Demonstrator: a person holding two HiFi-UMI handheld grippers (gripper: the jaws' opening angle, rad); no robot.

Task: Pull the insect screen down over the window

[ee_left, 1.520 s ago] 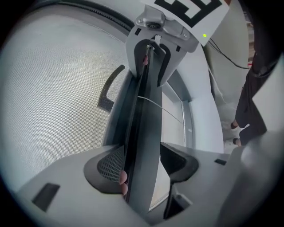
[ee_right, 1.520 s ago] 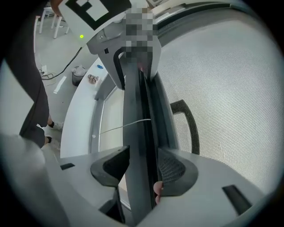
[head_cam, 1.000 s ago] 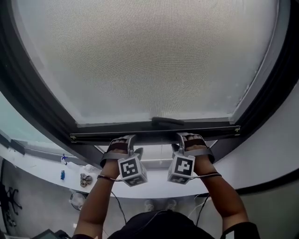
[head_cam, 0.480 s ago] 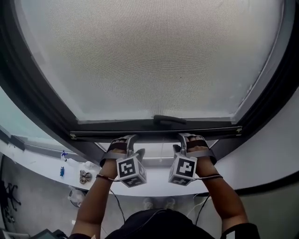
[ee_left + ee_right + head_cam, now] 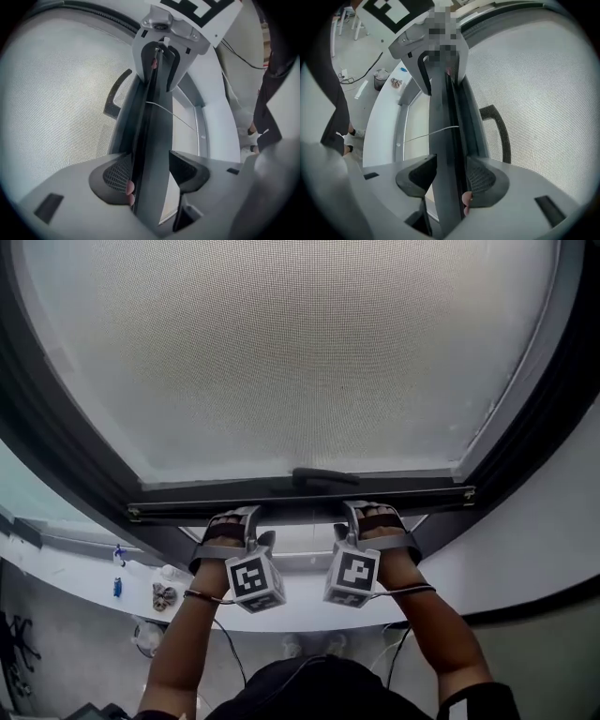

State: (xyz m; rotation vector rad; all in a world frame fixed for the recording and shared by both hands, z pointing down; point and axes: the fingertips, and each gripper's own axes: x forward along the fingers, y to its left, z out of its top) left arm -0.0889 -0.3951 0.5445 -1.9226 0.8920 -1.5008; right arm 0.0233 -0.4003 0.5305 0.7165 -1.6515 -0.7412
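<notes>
Clamped narrow, metal-to-pad, on the insect screen's bottom bar [image 5: 152,136]: left gripper [image 5: 154,180] and right gripper [image 5: 449,183] shut on it, either side of the centre handle [image 5: 323,477]. Sitting low in the window frame [image 5: 56,446], w/ mesh [image 5: 300,352] over most of the opening and a thin strip open below. Prob. a stiff, light bar w/ some rail drag; mesh soft, easy to tear, so grip bar only & pull level. No brand or text legible, just b/w marker squares on cubes [image 5: 251,579].
</notes>
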